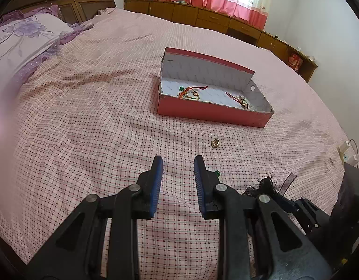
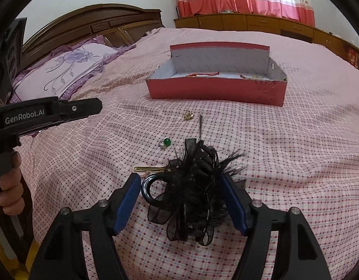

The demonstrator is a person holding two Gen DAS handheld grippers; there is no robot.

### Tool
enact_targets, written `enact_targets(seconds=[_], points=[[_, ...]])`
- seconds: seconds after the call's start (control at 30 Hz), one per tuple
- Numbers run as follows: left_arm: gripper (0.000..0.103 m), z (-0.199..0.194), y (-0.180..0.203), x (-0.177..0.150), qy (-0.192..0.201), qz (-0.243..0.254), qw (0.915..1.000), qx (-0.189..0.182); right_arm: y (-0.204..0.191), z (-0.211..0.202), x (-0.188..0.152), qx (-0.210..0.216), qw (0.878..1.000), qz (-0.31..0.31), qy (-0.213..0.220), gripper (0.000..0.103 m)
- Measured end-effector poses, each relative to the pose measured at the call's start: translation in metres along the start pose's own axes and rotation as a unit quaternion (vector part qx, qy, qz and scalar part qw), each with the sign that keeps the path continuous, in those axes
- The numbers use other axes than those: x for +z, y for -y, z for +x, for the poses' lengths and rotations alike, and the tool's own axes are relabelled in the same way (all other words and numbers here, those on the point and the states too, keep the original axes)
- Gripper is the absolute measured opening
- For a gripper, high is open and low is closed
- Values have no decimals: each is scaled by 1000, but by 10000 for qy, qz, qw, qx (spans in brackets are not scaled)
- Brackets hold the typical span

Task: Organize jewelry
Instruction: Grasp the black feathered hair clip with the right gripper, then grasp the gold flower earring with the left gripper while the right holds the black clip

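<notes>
Black hairpiece point(image 2: 195, 186), clasp perhaps hidden underneath

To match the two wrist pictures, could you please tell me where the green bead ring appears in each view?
Left wrist view: the green bead ring peeks out just right of the left gripper's right finger, lower centre.
Right wrist view: the ring lies on the bedspread, centre-left, beyond the black feathered hair accessory.
Shared landmark: the red box, farther up the bed in both.

Pink checked bedspread point(image 2: 284, 163), red box point(image 2: 214, 93) lined white, black feathered hairpiece point(image 2: 195, 186), green bead point(image 2: 166, 141).
</notes>
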State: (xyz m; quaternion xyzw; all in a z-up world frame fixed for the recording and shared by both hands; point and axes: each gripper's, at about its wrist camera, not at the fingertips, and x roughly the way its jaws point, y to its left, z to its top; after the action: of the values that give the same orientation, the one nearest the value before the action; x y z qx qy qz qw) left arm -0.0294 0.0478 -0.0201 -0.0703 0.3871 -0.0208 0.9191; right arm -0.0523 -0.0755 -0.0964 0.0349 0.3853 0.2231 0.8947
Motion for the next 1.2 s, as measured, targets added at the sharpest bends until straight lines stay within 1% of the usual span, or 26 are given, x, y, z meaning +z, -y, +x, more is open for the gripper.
enact_targets(seconds=[0.2, 0.23, 0.27, 0.47, 0.7, 0.73, 0.77, 0.83, 0.93, 1.2], points=[[19, 2, -1, -1, -14, -28, 10000, -7, -4, 6, -3, 108, 9999, -115, -54, 70], [19, 3, -1, -1, -23, -28, 10000, -5, -4, 6, -3, 150, 9998, -112, -46, 65], [19, 3, -1, -2, -30, -26, 10000, -4, -5, 6, -3, 208, 9997, -112, -47, 65], [19, 7, 0, -1, -82, -19, 10000, -4, -7, -4, -4, 201, 9995, -193, 146, 63], [19, 16, 9, 3, -140, 91, 9998, -87, 14, -32, 9, 23, 9987, 40, 514, 63], [19, 17, 10, 3, -142, 102, 9998, -101, 19, -36, 12, -11, 9983, 101, 570, 50], [19, 19, 13, 5, -152, 128, 9997, -119, 23, -38, 15, -87, 9981, 148, 590, 43], [19, 22, 17, 7, -145, 180, 9996, -146, 32, -40, 21, -203, 9979, 253, 552, 44], [19, 28, 25, 10, -115, 286, 9994, -182, 45, -45, 27, -318, 9965, 318, 705, 43], [19, 53, 44, 16, -238, 477, 9981, -308, 74, -63, 40, -571, 9908, 539, 1105, 43]])
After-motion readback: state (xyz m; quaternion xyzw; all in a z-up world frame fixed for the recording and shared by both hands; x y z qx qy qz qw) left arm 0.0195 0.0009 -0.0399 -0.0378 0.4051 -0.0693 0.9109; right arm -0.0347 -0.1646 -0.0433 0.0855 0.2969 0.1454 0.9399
